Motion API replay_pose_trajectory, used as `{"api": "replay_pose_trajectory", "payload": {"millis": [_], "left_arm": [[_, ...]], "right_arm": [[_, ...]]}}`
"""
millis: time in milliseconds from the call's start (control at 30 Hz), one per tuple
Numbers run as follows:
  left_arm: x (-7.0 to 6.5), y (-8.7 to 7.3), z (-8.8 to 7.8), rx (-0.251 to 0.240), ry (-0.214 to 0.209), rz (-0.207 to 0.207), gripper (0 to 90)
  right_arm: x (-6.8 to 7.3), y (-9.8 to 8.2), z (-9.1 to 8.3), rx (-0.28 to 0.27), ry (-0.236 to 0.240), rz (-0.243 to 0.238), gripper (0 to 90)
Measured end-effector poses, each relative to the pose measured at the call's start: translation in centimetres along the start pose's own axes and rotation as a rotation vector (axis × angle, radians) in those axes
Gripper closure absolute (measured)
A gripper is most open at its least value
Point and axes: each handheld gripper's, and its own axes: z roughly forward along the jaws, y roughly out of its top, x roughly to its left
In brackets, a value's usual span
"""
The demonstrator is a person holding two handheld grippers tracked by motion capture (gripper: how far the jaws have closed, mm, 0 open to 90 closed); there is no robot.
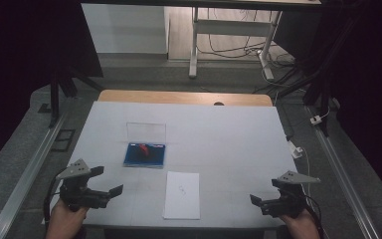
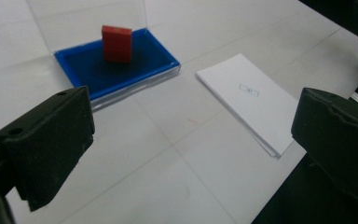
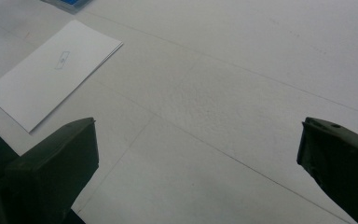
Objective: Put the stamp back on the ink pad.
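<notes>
While both grippers gape empty, left gripper (image 1: 107, 180) near blue tray (image 2: 161, 49), right gripper (image 1: 264, 192) beside paper (image 1: 182, 195)

two hands, two open grippers

the left gripper (image 1: 107, 180) sits low on the left with its jaws wide apart. the right gripper (image 1: 264, 192) sits low on the right, jaws wide apart too. both hold nothing.

You'll find nothing you can read here: the white paper stack (image 2: 249, 100) carries a small boxed mark (image 2: 249, 90) at its middle, but whatever is printed inside it is too small to make out.
</notes>
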Motion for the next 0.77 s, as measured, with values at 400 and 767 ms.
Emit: {"api": "replay_pose_trajectory", "payload": {"millis": [400, 767], "left_arm": [[0.0, -2.4, -0.9, 0.085, 0.095, -0.006, 0.0], [0.0, -2.6, -0.5, 0.138, 0.126, -0.02, 0.0]], "right_arm": [[0.1, 0.0, 0.1, 0.008, -0.008, -0.01, 0.0], [0.2, 0.1, 0.2, 0.018, -0.017, -0.018, 0.0]]}}
